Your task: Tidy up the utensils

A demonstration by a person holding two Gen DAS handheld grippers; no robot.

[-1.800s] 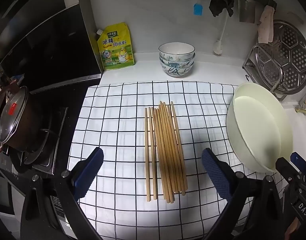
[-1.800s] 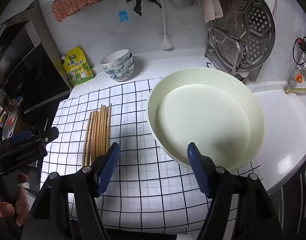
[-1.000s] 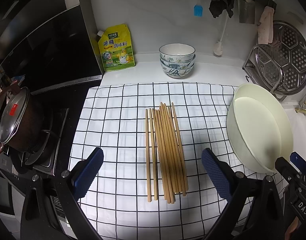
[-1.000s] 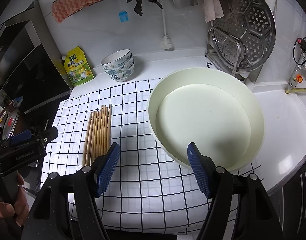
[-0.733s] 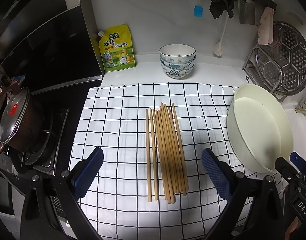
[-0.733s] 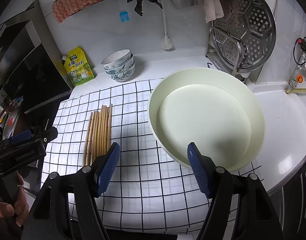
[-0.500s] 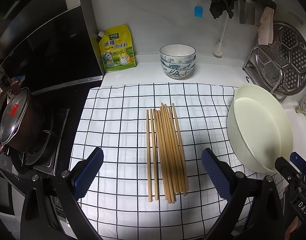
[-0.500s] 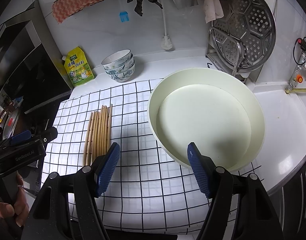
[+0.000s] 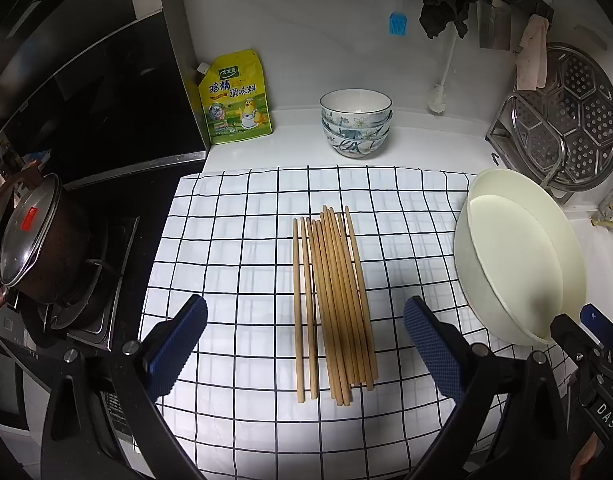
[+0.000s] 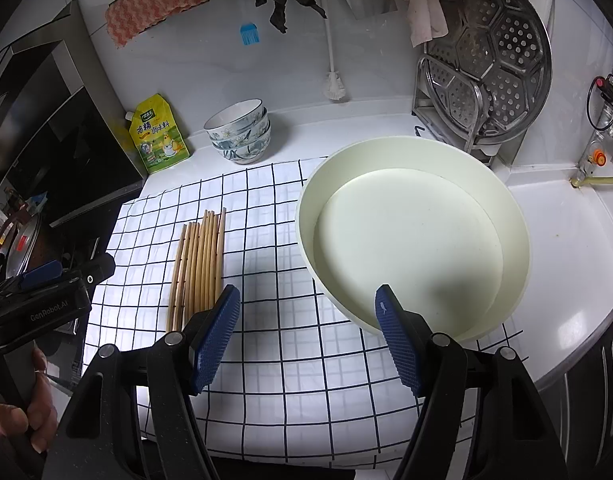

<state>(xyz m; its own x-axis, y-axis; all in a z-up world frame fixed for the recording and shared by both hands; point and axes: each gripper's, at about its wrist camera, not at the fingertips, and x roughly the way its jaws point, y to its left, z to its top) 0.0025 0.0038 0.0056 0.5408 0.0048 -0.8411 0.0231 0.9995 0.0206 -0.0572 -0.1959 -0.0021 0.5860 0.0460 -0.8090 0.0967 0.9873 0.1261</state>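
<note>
In the left wrist view, the left gripper (image 9: 306,334) hangs above the near part of the checked cloth (image 9: 234,248) with its two blue pads wide apart and nothing between them; the bundle of wooden chopsticks (image 9: 334,304) lies on the cloth in the middle, right in the line of the fingers; the sticks lie close side by side, two a little apart on the left, the others touching and partly crossing at the far ends. The long axis runs from the camera away toward the stacked bowls (image 9: 356,122) at the wall; the near ends are uneven, the far ends come closer together; I cannot tell which end is the thin tip. To the right the cream basin (image 9: 518,264) stands with its rim just over the edge of the cloth.

In the right wrist view, the right gripper (image 10: 306,336) is also spread and empty, over the cloth between the chopsticks (image 10: 198,268) and the basin (image 10: 518,240); the left pad covers the near ends of the sticks.

I judge that the risk is in the grasp: the sticks are round and loose, so a closing across the whole bundle may roll some out or scatter them; the pads may also catch the cloth and drag it, and the basin with it.
</note>
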